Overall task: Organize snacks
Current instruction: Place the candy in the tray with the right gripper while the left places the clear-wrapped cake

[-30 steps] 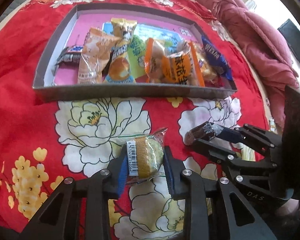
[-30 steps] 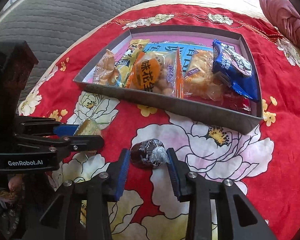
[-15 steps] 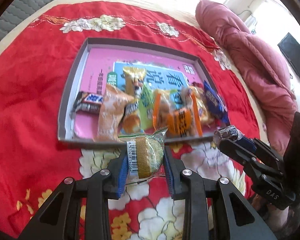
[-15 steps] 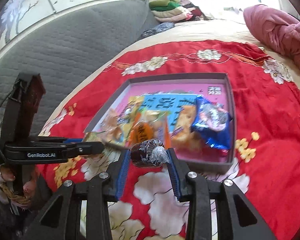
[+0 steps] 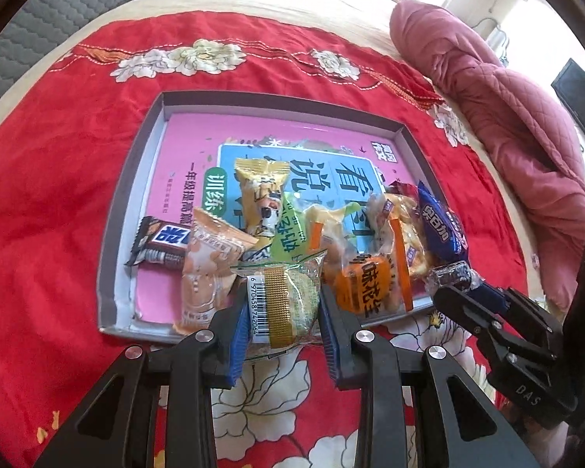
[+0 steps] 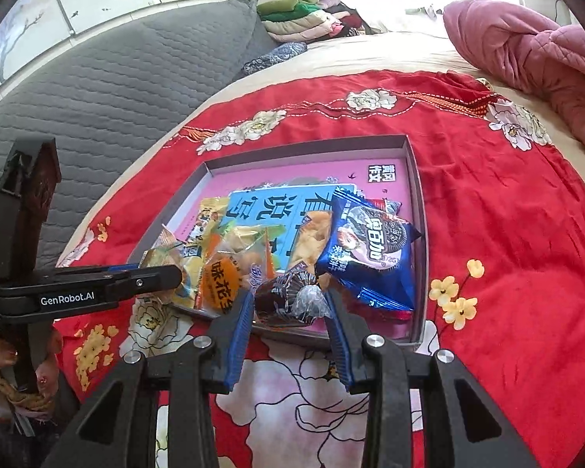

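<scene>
- Snacks: two in the grippers, the rest heaped in the grey tray (image 5: 109, 241).
- Pinched between the blue pads of the left gripper (image 5: 282, 306): a clear-wrapped yellow cake (image 5: 288, 300) with a gold band and a barcode, held upright above the tray's near rim.
- Pinched between the blue pads of the right gripper (image 6: 290, 304): a dark chocolate-coloured sweet (image 6: 280, 300) in crinkled clear wrap, lying crosswise over the tray's near wall.
- Just beyond the cake: a peach-orange pouch (image 5: 206, 269), an orange peanut pack (image 5: 366, 284) and a pale green packet (image 5: 292, 230), overlapping one another.
- Further back: a yellow wrapper (image 5: 261, 191) standing on end; at the left edge of the heap, a dark chocolate bar (image 5: 160, 247) lying flat.
- At the heap's right end: a blue cookie bag (image 6: 374, 249), leaning on the golden pastry pack (image 6: 312, 238) beside it.
- Under the snacks: a pink and blue printed sheet (image 5: 191, 148) lining the tray floor, bare at its far half.
- Beneath the tray: a red floral cloth (image 5: 58, 156) spread over the bed.
- Well apart, far right: a crumpled pink quilt (image 5: 507, 105).
- Far left, in the right wrist view: a grey quilted headboard (image 6: 117, 78), folded clothes (image 6: 304, 15) stacked past its end.
</scene>
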{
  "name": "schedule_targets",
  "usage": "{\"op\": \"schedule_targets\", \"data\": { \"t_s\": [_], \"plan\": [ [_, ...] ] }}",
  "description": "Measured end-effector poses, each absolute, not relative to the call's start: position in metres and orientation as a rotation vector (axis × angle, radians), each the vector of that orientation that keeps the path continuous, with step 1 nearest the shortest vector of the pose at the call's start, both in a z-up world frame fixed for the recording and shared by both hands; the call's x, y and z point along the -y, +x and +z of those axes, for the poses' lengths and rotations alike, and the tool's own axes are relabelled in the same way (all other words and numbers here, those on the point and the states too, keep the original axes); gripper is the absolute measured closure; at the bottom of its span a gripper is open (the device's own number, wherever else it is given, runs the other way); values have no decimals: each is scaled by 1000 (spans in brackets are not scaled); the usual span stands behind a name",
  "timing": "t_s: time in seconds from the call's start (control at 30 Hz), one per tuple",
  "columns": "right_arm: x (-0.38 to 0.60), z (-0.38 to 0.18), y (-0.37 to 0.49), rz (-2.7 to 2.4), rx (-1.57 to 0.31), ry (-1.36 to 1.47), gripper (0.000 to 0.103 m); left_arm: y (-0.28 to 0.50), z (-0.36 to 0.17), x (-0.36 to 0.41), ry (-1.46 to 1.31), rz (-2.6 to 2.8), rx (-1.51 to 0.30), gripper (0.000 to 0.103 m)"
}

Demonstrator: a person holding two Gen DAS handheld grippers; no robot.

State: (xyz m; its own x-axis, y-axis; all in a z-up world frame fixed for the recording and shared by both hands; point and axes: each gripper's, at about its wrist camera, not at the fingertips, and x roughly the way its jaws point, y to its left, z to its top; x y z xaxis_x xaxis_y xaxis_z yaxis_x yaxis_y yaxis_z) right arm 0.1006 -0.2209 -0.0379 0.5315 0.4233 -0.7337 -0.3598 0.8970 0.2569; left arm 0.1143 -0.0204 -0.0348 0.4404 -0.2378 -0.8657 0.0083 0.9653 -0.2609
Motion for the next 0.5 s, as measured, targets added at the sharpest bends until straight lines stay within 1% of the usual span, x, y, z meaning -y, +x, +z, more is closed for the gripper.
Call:
{"op": "schedule_targets", "data": {
  "t_s": [0.5],
  "plan": [
    [225,-46,106,422,-928,81,65,121,-41,24,-243,-148,-1124,69]
  ]
}}
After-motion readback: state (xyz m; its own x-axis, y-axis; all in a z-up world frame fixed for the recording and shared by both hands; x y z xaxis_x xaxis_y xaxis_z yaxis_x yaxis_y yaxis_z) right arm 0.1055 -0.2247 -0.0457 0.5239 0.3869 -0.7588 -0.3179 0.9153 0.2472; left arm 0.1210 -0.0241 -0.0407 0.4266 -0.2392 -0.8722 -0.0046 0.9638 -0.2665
